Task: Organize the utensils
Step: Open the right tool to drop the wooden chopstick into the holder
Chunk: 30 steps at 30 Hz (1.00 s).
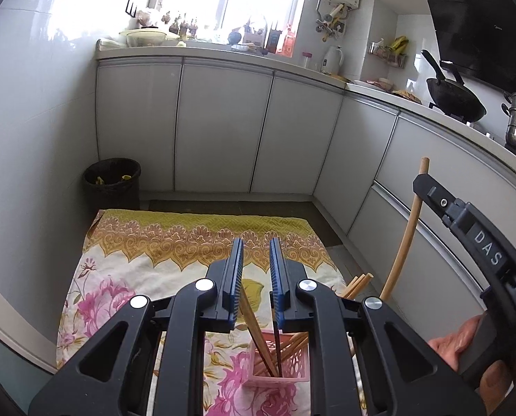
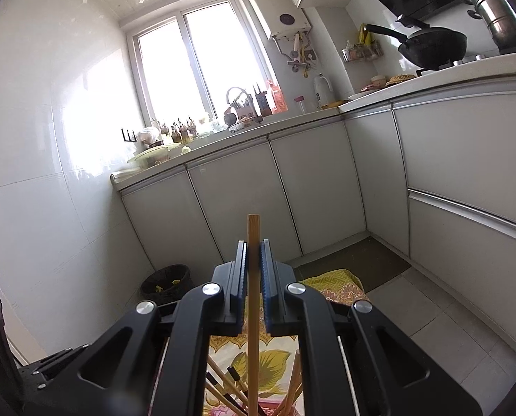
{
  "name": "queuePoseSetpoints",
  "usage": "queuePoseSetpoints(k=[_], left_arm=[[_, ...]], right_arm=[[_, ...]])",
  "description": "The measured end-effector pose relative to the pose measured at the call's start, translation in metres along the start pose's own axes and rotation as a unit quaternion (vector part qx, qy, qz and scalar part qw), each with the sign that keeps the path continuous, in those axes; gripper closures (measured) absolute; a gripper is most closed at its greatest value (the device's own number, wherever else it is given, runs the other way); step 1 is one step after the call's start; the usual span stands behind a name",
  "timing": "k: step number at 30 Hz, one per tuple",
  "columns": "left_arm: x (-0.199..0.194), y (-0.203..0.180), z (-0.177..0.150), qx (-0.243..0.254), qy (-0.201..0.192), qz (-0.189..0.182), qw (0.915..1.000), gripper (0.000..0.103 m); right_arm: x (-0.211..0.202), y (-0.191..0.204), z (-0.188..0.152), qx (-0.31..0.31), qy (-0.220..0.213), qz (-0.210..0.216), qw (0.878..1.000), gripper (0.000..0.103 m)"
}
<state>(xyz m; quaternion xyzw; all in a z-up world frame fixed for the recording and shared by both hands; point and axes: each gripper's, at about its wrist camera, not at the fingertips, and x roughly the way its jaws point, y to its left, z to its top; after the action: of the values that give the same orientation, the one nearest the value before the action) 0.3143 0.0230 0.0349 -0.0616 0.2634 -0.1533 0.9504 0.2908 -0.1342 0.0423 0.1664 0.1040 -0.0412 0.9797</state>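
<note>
Here the pink basket (image 1: 277,364), standing on the flowered cloth (image 1: 126,277), is taken as the landmark: several chopsticks are already stood in it, leaning at different angles. A brown chopstick (image 1: 254,326) slants out of the basket and passes between the parted pads of the left gripper (image 1: 255,246), which do not appear to press on it, so it is judged released. A further bamboo chopstick (image 2: 253,277) is clamped upright in the right gripper (image 2: 253,242), just above the basket. The insertion step is thus judged in hand. Next, the bamboo chopstick's lower end would have to be lowered inside the basket's rim before the jaws are parted. Both grippers are pitched slightly downward above the basket.
</note>
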Motion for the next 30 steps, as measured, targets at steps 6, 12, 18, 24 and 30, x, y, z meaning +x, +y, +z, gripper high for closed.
queuePoseSetpoints(k=[6,12,18,24,30], left_arm=[[0.002,0.012,-0.005,-0.008,0.000,0.010,0.9999,0.088],[-0.001,0.024,-0.008,-0.025,-0.001,0.018,0.9995,0.079],[-0.015,0.026,-0.005,-0.035,-0.011,0.028,0.9989,0.068],[-0.033,0.023,-0.009,-0.039,-0.017,0.027,0.9987,0.054],[-0.053,0.017,-0.024,-0.038,-0.026,0.033,0.9984,0.020]], right_arm=[[0.016,0.002,-0.020,-0.012,-0.001,0.001,1.000,0.095],[0.012,-0.005,-0.029,0.006,-0.008,-0.007,1.000,0.040],[-0.016,-0.013,-0.010,0.020,-0.045,-0.037,0.998,0.026],[-0.038,-0.027,-0.010,0.020,-0.025,-0.077,0.997,0.014],[-0.058,-0.032,-0.034,-0.026,0.030,-0.116,0.992,0.007]])
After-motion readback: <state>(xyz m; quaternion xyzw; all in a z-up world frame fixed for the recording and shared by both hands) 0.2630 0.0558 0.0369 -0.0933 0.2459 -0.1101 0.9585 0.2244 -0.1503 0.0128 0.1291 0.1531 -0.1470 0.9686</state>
